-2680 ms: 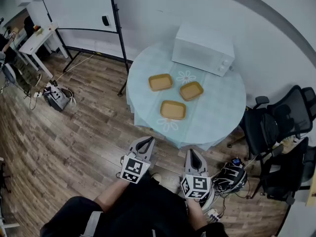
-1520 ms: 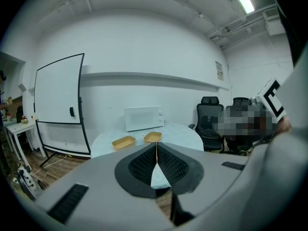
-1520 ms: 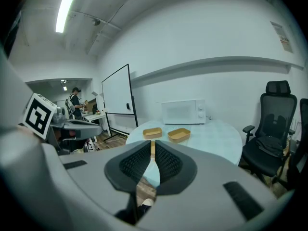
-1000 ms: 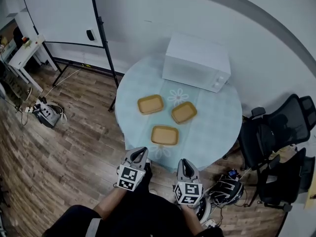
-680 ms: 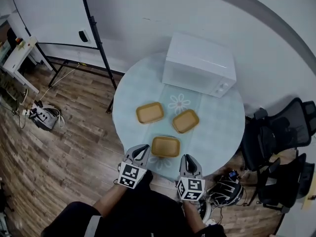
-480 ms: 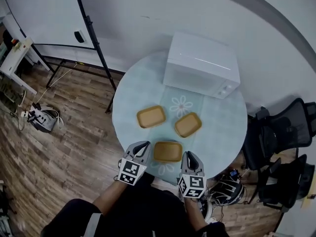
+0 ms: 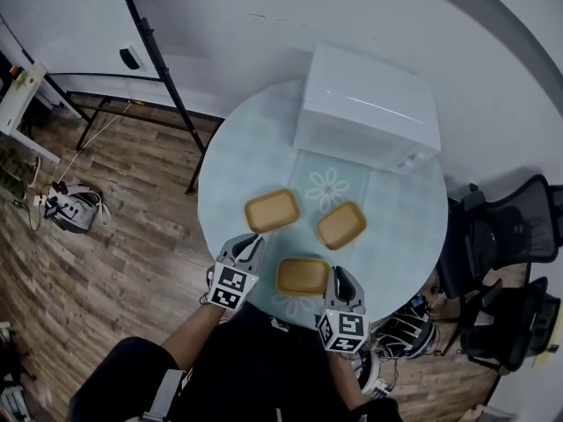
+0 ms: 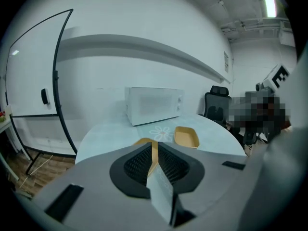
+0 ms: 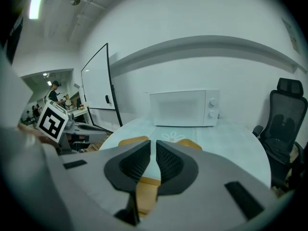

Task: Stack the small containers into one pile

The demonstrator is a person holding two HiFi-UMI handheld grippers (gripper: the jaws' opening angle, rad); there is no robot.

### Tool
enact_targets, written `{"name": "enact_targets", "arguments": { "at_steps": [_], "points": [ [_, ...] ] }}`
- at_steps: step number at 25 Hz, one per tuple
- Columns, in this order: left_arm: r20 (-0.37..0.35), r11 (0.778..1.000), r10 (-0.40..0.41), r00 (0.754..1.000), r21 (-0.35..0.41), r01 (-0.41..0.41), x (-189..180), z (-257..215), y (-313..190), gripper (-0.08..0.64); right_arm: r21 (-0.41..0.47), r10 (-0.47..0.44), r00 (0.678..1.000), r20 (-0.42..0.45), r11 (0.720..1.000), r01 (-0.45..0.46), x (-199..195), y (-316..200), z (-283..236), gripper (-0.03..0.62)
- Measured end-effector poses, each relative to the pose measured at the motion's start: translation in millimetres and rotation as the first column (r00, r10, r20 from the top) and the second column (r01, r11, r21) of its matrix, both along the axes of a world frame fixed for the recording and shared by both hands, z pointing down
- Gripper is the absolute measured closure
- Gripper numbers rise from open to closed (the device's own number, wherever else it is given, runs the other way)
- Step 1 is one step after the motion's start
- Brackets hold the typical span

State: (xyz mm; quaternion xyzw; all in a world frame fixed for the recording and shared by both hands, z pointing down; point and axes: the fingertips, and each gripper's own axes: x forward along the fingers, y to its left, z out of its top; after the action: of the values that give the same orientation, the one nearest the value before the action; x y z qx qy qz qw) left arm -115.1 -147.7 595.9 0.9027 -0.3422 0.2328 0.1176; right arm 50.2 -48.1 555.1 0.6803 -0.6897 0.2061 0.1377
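Round table (image 7: 405, 227), pale teal cloth with a fine check and white daisy prints, on wood-plank floor (image 7: 106, 262). White box microwave (image 7: 369, 112) sits at the table's far side, smooth casing, door facing the person.

Three small containers, all single and apart, none stacked. Each is a shallow rounded-rectangle tray, mustard-tan, matte and plastic-looking, open side up.
- far-left container (image 7: 272, 210): long axis runs left to right, right end tipped slightly away.
- right container (image 7: 341, 225): long axis diagonal, near-left to far-right, just beside a daisy print.
- near container (image 7: 303, 276): long axis left to right, close to the table's near edge, between the two grippers.

Left gripper (image 7: 250, 238): grey shell, black ribbed fingers (image 8: 139, 162); over the near-left table edge, pointing toward the far-left container. Fingers nearly together with a thin slit, just beginning to part, nothing between them.

Right gripper (image 7: 338, 273): same build, just beside the near container's right end; contact cannot be told. Fingers (image 9: 134, 163) closed to a thin slit, empty.
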Motion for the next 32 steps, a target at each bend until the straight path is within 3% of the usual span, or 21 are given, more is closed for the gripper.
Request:
{"name": "enact_targets", "arguments": {
  "at_steps": [6, 9, 15, 18, 25, 32],
  "points": [
    [0.053, 0.992, -0.096, 0.994, -0.080, 0.100, -8, 32, -19, 0.371, -0.011, 0.001, 1.000, 0.020, 1.000, 0.000, 14, -7, 8, 0.565],
    [0.034, 0.967, -0.188, 0.982, -0.167, 0.191, -16, 48, -31, 0.350, -0.013, -0.025, 1.000, 0.011, 1.000, 0.025, 20, -13, 9, 0.565],
    [0.010, 0.865, -0.381, 0.925, -0.351, 0.360, -37, 87, -58, 0.350, -0.013, -0.032, 0.999, 0.018, 0.999, 0.032, 29, -22, 13, 0.565],
    [0.044, 0.829, -0.412, 0.910, -0.398, 0.394, -42, 109, -66, 0.350, -0.015, -0.032, 0.999, 0.026, 0.999, 0.032, 29, -22, 14, 0.565],
    [0.088, 0.785, -0.426, 0.901, -0.460, 0.416, -45, 142, -74, 0.390, -0.032, -0.005, 0.999, 0.033, 0.999, 0.006, 31, -18, 19, 0.565],
    [0.116, 0.779, -0.418, 0.901, -0.465, 0.421, -36, 148, -85, 0.476, -0.054, 0.030, 0.999, 0.040, 0.998, -0.028, 40, -13, 27, 0.565]
  ]
}}
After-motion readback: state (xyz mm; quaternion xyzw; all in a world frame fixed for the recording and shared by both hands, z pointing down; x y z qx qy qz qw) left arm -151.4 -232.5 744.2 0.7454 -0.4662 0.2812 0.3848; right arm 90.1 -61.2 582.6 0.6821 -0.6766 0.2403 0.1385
